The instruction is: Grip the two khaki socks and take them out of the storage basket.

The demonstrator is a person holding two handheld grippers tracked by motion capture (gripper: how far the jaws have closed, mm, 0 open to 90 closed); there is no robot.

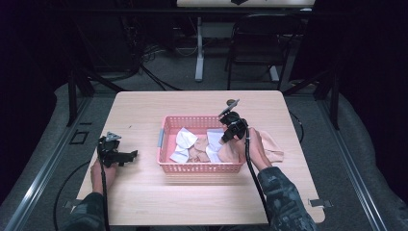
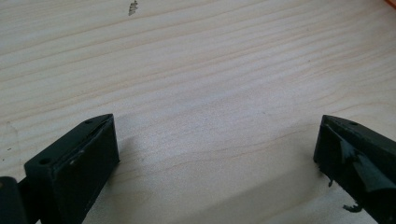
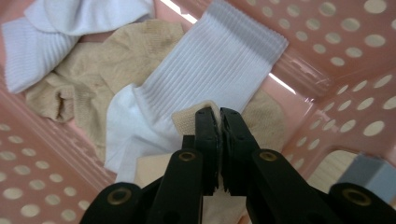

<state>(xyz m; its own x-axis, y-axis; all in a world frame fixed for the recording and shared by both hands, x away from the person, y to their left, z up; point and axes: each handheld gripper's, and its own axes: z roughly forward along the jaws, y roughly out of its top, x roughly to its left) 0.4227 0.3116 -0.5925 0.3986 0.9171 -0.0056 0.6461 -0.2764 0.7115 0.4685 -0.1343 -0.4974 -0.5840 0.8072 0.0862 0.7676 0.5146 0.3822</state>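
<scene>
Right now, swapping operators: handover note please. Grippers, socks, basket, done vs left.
Right gripper: shut on a beige knit sock, over the pink perforated plastic basket.
Left gripper: open, holding nothing, resting on the light wooden table left of the basket.
In basket: white ribbed socks and more beige ones, loosely piled.
Done: sock gripped.
Left: its trailing end still drapes over the right rim onto the table; probably bring it in, then release.

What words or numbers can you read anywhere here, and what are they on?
None can be read.
A small dark mark on the table in the left gripper view is too blurred to read.
The pink basket, the white sock and the beige sock clamped in the right gripper carry no print.
</scene>
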